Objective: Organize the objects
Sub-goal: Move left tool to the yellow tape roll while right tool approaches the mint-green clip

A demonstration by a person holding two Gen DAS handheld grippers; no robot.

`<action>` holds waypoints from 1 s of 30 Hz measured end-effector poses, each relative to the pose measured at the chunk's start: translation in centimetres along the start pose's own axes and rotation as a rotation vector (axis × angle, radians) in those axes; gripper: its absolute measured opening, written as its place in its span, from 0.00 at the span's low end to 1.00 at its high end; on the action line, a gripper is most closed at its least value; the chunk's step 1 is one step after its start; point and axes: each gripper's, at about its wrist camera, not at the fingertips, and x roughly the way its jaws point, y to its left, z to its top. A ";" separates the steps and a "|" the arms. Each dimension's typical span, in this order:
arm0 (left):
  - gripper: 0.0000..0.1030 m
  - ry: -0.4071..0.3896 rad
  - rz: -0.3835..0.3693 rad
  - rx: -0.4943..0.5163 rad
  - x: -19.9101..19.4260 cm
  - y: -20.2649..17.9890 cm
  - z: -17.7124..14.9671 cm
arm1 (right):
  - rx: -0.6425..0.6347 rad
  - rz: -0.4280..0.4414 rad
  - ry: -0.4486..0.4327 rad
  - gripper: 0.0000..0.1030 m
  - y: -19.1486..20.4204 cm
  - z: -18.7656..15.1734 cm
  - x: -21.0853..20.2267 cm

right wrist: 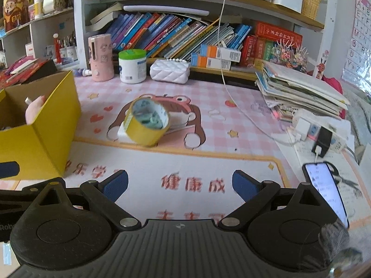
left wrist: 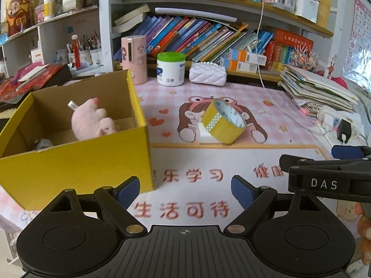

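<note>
A pink desk mat [left wrist: 231, 106] with a cartoon animal covers the desk. At the back stand a pink cup-shaped holder [left wrist: 134, 59], a white tub with a green lid [left wrist: 171, 69] and a white quilted purse [left wrist: 207, 73]. Behind them are shelves full of books [left wrist: 197, 37]. A pile of paper books [right wrist: 299, 90] sits on the right, with a power strip [right wrist: 322, 132] and a lit phone [right wrist: 325, 192] near it. A white cable [right wrist: 223, 53] hangs down to the mat.

The yellow cardboard box [left wrist: 76, 157] is open on top, at the left. A pink plush toy [left wrist: 91, 121] lies inside it. A small grey thing beside the toy is hard to make out.

The yellow tape roll [left wrist: 221, 121] is in the middle of the mat, well right of the box. It leans on a small white block [right wrist: 123, 133], which it partly hides. Nothing stands between the roll and the tongs.

The left gripper [left wrist: 185, 192] is wide apart and empty. The right gripper [right wrist: 180, 184] is wide apart and empty too.
</note>
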 end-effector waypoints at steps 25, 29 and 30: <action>0.84 -0.005 0.049 0.017 7.3 -4.9 4.9 | 0.023 0.019 -0.040 0.94 -6.9 4.0 6.6; 0.84 0.021 0.050 0.061 9.7 -6.4 5.5 | 0.034 0.006 -0.022 0.94 -8.1 3.9 7.3; 0.84 0.032 0.048 0.076 10.4 -6.8 5.6 | 0.032 0.001 -0.015 0.94 -8.4 3.8 7.6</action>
